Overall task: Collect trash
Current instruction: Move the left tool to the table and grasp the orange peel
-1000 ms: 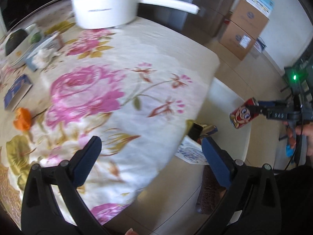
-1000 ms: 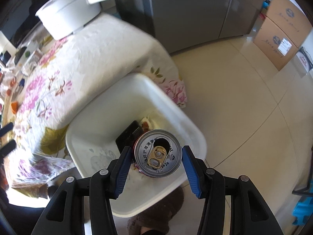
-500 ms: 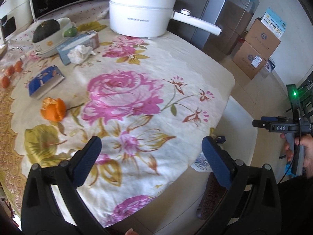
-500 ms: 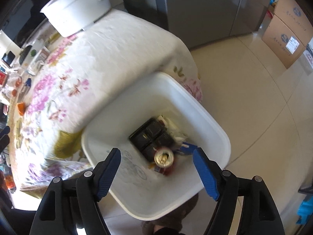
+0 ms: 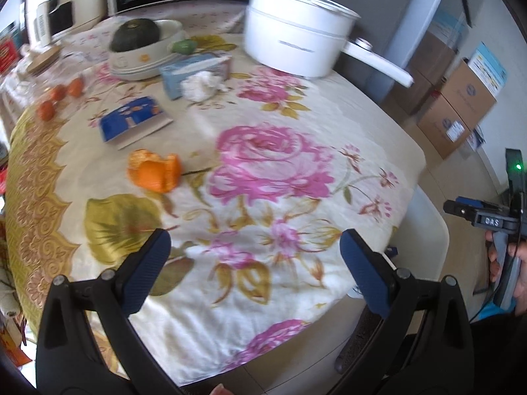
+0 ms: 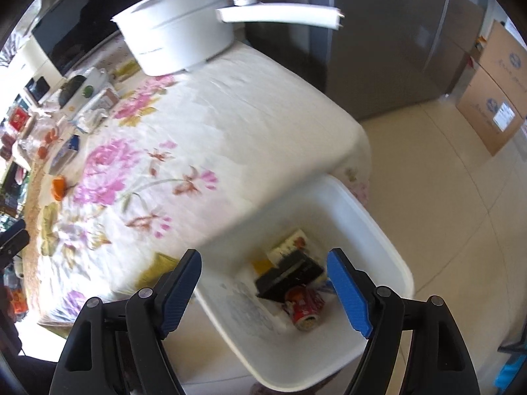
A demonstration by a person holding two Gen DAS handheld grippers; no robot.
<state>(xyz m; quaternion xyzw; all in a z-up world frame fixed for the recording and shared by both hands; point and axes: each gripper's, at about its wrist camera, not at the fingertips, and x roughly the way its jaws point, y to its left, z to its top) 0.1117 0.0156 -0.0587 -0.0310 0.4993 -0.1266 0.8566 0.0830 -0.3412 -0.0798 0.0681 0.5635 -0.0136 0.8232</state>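
Here, the counter (image 5: pixel 329 125) with its floral cloth fills most of the left wrist view; in the right wrist view it takes the left and centre of the frame. A white pot (image 5: pixel 296 42) with a long handle stands at upper centre of the left view. Left of it sit a bowl (image 5: pixel 145 56) with a dark squash inside, a tissue box (image 5: pixel 194 72) with a crumpled tissue (image 5: pixel 201 84) touching its front, and a blue packet (image 5: pixel 135 121). An orange peel (image 5: pixel 154 171) lies at centre left, apart from the packet.

A white bin (image 6: pixel 372 230) stands on the floor against the counter's edge, lower right of the right view. Inside it: a black box (image 6: pixel 290 275), a small carton (image 6: pixel 290 242) above that, and a red can (image 6: pixel 304 306) on its side just below the black box.

Left claw (image 5: pixel 255 270): wide, nothing between the pads, over the cloth at lower frame. Right claw (image 6: pixel 263 293): jaws opening, wide, nothing gripped; the can lies in the bin beneath, apart from both pads.
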